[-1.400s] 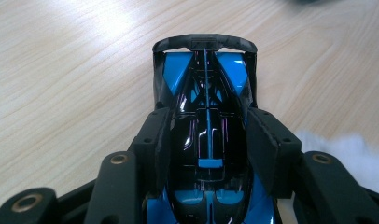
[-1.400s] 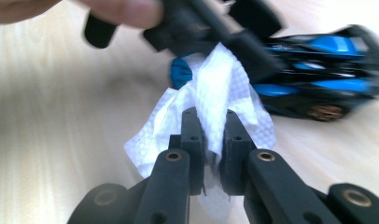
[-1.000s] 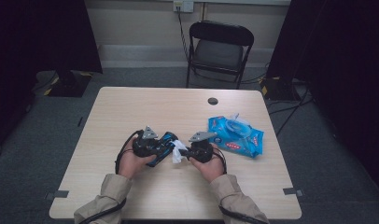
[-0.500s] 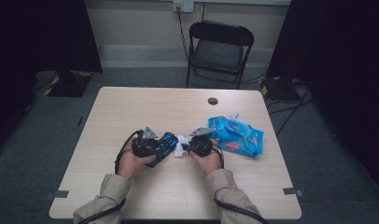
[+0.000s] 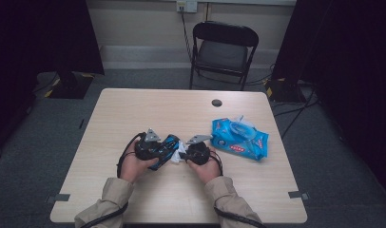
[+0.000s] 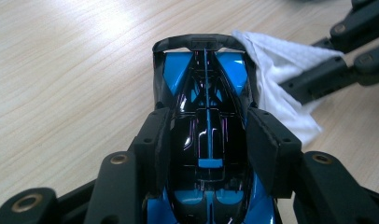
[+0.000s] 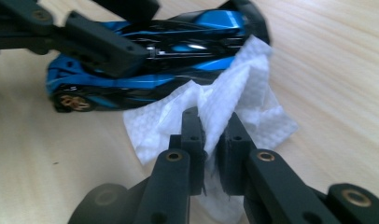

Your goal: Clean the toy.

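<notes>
A blue and black toy car [image 6: 207, 116] sits between the jaws of my left gripper [image 6: 208, 135], which is shut on its sides just above the table [image 5: 134, 109]. My right gripper [image 7: 211, 126] is shut on a crumpled white wipe [image 7: 234, 88]. The wipe lies against the side and tail end of the car [image 7: 178, 51]. In the high view both grippers meet at the table's front centre, the left gripper [image 5: 161, 148] with the car [image 5: 165, 142] and the right gripper [image 5: 182, 155] with the wipe [image 5: 176, 155] between them.
A blue pack of wet wipes [image 5: 239, 138] with its lid open lies just right of my right hand. A small dark round disc [image 5: 217, 102] sits near the far edge. A black folding chair [image 5: 223, 47] stands beyond the table.
My right gripper has sunk a little with the wipe and pressed closer to the car. The left gripper and the car have stayed in place.
</notes>
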The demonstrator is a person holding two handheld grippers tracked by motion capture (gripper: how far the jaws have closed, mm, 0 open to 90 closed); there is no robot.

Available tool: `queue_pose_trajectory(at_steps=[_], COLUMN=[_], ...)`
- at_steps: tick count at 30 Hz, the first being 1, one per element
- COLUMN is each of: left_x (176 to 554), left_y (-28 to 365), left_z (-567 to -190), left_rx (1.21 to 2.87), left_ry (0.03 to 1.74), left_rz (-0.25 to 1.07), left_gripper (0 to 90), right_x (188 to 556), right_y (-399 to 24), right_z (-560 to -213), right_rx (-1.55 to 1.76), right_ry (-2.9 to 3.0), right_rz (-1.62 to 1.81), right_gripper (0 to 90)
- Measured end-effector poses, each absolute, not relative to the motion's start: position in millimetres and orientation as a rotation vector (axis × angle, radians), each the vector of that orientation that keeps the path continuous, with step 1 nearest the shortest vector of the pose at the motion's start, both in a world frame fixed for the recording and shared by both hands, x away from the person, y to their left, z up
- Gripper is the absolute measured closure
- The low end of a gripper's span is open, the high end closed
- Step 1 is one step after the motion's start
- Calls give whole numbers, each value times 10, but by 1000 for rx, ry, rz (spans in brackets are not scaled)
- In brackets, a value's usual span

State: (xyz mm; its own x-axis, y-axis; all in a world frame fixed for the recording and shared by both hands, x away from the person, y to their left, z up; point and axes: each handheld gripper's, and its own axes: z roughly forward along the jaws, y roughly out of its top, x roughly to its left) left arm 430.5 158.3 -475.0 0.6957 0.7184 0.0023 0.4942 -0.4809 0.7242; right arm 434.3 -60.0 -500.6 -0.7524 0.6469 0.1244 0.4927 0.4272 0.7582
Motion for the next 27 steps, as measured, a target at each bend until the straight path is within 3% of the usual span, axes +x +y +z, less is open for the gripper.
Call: queue_pose_trajectory(at_steps=[27], left_x=[4300], left_y=[1592], left_z=[-4748], left_rx=[2189], left_ry=[916], left_rz=[403], left_gripper=[512], right_x=[4061], right_y=[-243], right_z=[-5013], right_rx=[867], right_ry=[2595], right_rz=[1283], right_gripper=[827])
